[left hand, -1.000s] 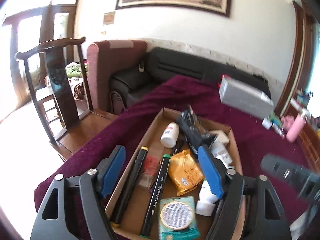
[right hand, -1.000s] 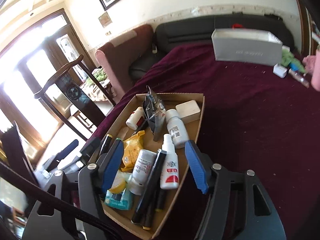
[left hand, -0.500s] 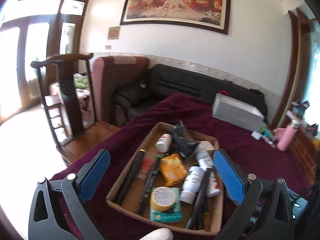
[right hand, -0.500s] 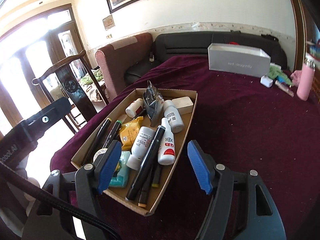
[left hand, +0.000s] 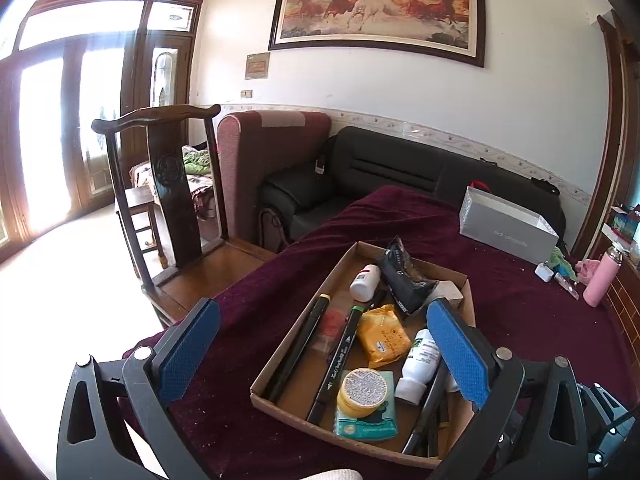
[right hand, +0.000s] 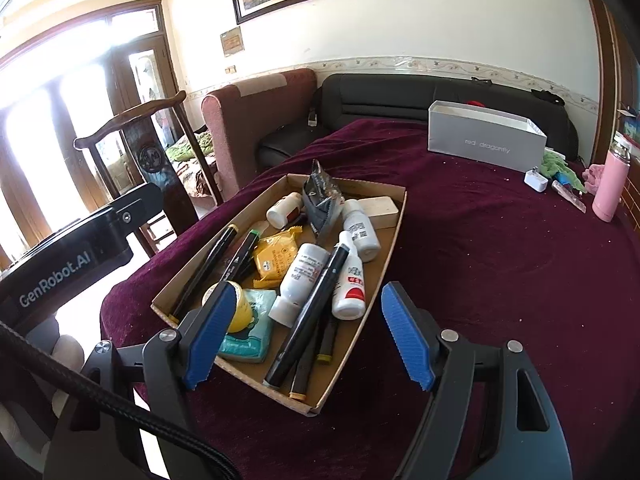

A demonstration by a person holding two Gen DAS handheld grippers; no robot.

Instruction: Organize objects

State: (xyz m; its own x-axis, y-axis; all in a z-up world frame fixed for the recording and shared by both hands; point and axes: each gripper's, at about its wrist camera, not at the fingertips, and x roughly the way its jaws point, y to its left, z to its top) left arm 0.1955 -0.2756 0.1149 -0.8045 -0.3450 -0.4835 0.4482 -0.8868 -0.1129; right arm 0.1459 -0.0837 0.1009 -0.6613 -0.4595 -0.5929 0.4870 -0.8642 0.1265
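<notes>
A shallow cardboard tray [left hand: 296, 420] [right hand: 400, 216] lies on the maroon cloth. It holds black markers [left hand: 296, 348] [right hand: 308, 324], a yellow packet [left hand: 382, 336] [right hand: 276, 258], white bottles [left hand: 418, 360] [right hand: 352, 284], a black pouch [left hand: 404, 280] and a yellow tin [left hand: 362, 390] on a teal pack. My left gripper [left hand: 322, 308] hangs just short of the tray's near end, jaws wide open and bare. My right gripper [right hand: 308, 292] hovers over the tray's near right corner. Its jaws are opening, with nothing pressed between the pads.
A grey shoebox [right hand: 484, 144] stands at the back of the table, with a white charger [right hand: 536, 180] and a pink bottle [right hand: 610, 184] to its right. A wooden chair [left hand: 168, 184] and sofa [left hand: 360, 176] lie past the table's left edge. The left gripper's body [right hand: 80, 252] crosses the right view.
Both grippers have drawn back from the tray, so more of it shows. The left jaws have spread much wider; the right jaws have widened a little.
</notes>
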